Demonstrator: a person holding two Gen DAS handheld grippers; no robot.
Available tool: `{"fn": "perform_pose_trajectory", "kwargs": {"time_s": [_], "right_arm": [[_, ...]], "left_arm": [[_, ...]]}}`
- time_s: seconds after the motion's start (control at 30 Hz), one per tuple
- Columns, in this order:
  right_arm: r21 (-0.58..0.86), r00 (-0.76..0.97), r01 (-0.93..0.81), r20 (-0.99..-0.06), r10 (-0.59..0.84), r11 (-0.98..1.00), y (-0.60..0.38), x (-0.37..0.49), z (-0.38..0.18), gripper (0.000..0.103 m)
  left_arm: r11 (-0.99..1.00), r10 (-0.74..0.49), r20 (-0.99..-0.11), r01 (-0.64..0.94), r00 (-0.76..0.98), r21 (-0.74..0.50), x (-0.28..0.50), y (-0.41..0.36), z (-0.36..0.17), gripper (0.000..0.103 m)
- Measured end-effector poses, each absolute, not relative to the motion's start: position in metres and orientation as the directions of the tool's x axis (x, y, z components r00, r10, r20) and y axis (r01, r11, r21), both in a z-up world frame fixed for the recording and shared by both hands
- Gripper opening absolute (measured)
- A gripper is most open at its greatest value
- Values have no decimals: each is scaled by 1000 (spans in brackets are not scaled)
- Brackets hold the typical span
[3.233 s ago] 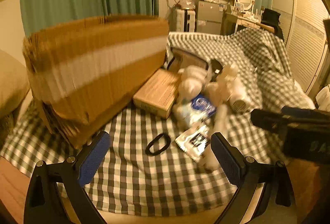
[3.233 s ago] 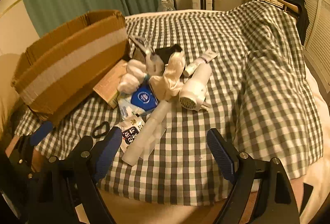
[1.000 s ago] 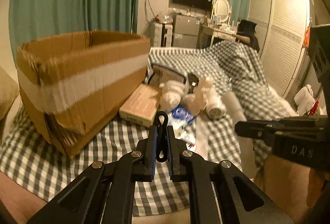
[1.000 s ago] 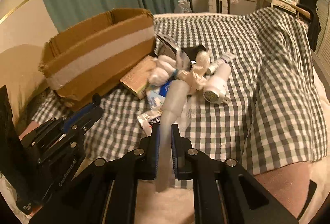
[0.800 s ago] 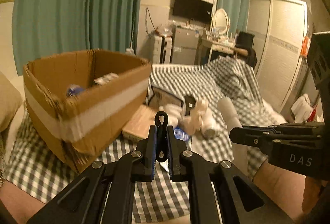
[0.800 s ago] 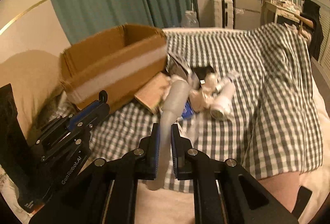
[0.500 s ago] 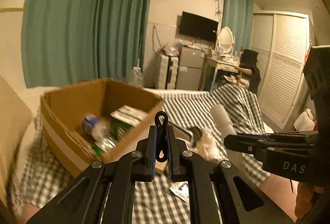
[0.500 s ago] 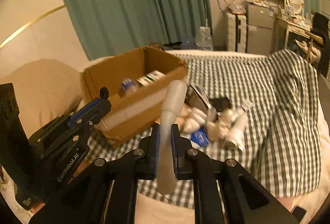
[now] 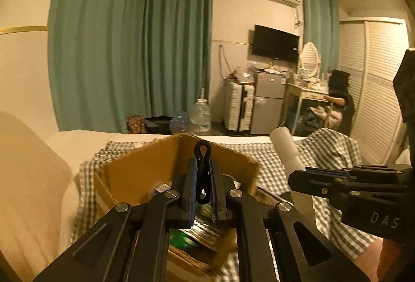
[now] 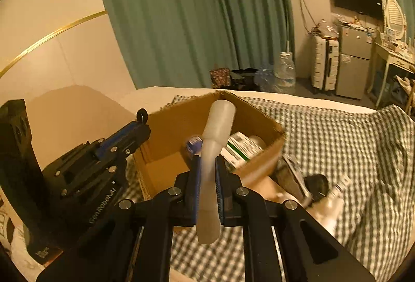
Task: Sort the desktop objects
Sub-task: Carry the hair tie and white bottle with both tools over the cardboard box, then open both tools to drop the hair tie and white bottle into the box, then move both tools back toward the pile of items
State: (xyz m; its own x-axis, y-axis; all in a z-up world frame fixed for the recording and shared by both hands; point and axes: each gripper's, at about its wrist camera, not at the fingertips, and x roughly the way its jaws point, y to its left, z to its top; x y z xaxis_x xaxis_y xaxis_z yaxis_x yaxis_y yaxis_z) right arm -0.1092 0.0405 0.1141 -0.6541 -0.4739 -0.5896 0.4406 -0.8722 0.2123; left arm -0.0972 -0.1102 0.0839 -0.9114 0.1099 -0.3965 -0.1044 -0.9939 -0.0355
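My left gripper is shut on a black hair tie, held in the air above the near side of the open cardboard box. My right gripper is shut on a long translucent white plastic tube, its wide end pointing up over the cardboard box. The box holds a green-and-white carton and a small blue-capped item. In the left wrist view the right gripper and its tube show to the right. In the right wrist view the left gripper shows at the left.
The box stands on a green checked blanket over a bed. Loose items lie right of the box, among them a white hair dryer and a black object. A beige pillow lies left. Curtains, a suitcase and a fridge stand behind.
Both grippers closed on their items, the left on the hair tie and the right on the tube, then lifted them off the blanket and rose above the box, whose inside came into view.
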Motion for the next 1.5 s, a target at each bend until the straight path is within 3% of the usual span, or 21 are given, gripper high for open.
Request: {"fn": "perform_pose_trajectory", "kwargs": {"time_s": [0.43, 0.53, 0.6, 0.63, 0.67, 0.87, 1.0, 1.17, 1.3, 1.5], "right_arm": [[269, -572, 446, -648, -503, -854, -4, -177, 71, 13], [274, -566, 426, -663, -490, -862, -1, -189, 60, 24], [278, -579, 414, -655, -486, -867, 3, -193, 57, 50], [278, -586, 407, -651, -482, -870, 5, -193, 57, 53], [279, -594, 396, -648, -476, -875, 9, -194, 57, 54], [280, -626, 357, -636, -451, -891, 28, -189, 64, 54], [235, -669, 322, -629, -396, -917, 55, -169, 73, 54], [152, -733, 263, -611, -300, -953, 104, -132, 93, 54], [142, -761, 195, -603, -241, -970, 145, -107, 100, 66], [147, -759, 84, -632, -159, -986, 198, -77, 81, 73]], "left_arm": [[-996, 75, -480, -41, -874, -82, -153, -151, 39, 9], [-996, 77, -506, -49, -859, -68, -163, -148, 30, 14], [-998, 63, -521, -53, -851, -34, -166, -143, 25, 38], [-999, 46, -525, -43, -850, -17, -165, -141, 23, 64], [-1000, 26, -521, -28, -853, -4, -164, -140, 21, 82], [-1000, 8, -532, -20, -847, 17, -156, -132, 19, 85], [-1000, 20, -539, -21, -842, -5, -141, -124, 26, 93], [-999, 42, -547, -27, -836, -35, -116, -101, 40, 95], [-997, 60, -551, -26, -832, -70, -97, -75, 49, 99], [-993, 109, -567, -67, -817, -95, -71, -28, 38, 102]]}}
